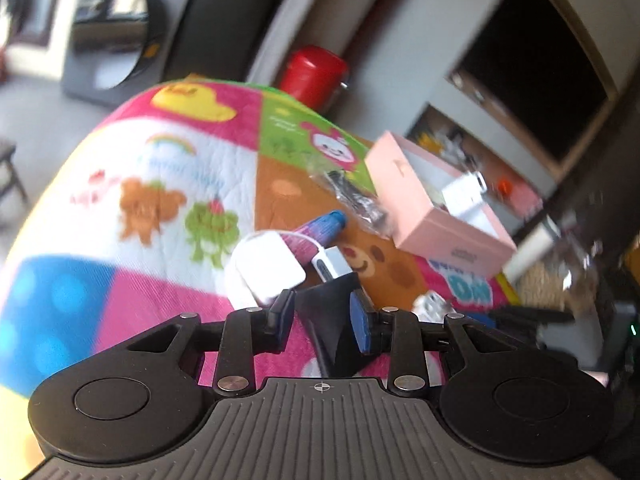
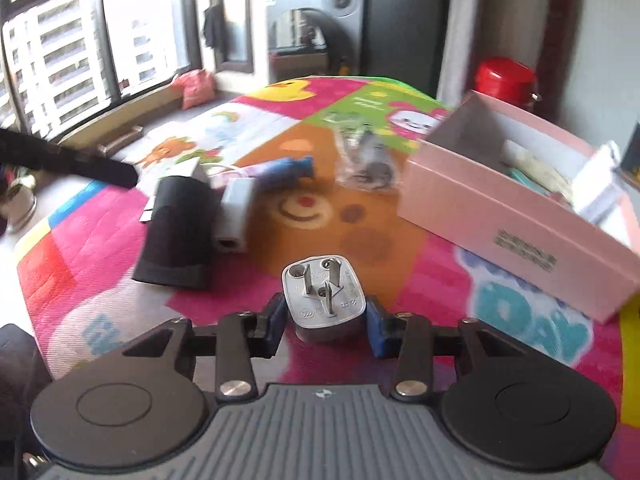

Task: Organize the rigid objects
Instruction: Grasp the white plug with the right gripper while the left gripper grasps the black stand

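My right gripper [image 2: 325,316] is shut on a grey three-pin plug adapter [image 2: 324,300], held above the colourful mat [image 2: 100,248]. My left gripper [image 1: 322,312] is shut on a black wedge-shaped object [image 1: 330,312]; the same black object [image 2: 176,232] shows in the right wrist view. An open pink box [image 2: 500,216] with items inside stands at the right, also in the left wrist view [image 1: 424,208]. On the mat lie a white charger with cable [image 1: 268,264], a blue-purple tube [image 1: 320,232] and a clear plastic bag with dark parts [image 1: 352,196].
A red container [image 2: 504,80] stands behind the box. A washing machine [image 2: 316,28] and windows [image 2: 80,40] lie beyond the mat. A dark shelf opening [image 1: 532,68] with clutter below it is at the right of the left wrist view.
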